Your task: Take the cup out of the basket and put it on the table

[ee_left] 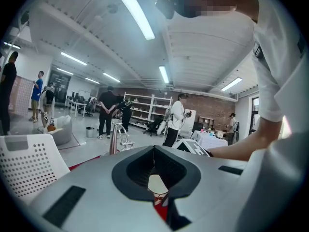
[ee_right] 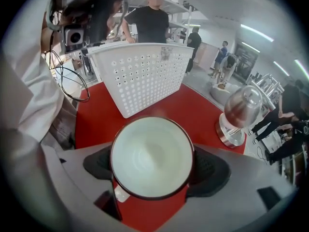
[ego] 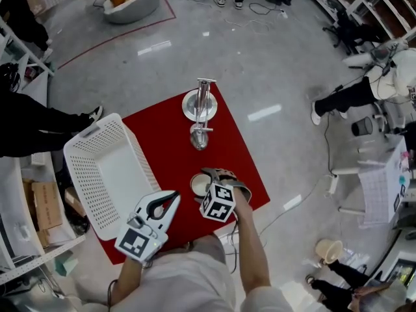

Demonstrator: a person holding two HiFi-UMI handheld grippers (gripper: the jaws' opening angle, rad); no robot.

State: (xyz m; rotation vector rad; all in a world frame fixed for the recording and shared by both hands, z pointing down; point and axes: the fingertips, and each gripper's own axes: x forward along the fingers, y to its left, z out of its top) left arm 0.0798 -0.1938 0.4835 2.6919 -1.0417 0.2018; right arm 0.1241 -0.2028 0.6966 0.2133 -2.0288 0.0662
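One cup [ee_right: 152, 153], white inside with a dark rim, stands between the jaws of the right claw [ee_right: 153, 168], which presses on its two sides. The cup is already outside the one white basket [ego: 107, 174] and over the red worktop [ego: 175, 132], near one metal stand [ego: 199, 106]; I cannot tell if its bottom touches the worktop. I judge the cup stiff, light and smooth, so it may slip or chip, and the round wall just under the rim seems the best place to hold, while the other of the two claws, the left claw [ee_left: 154, 149], has its jaws together on nothing.
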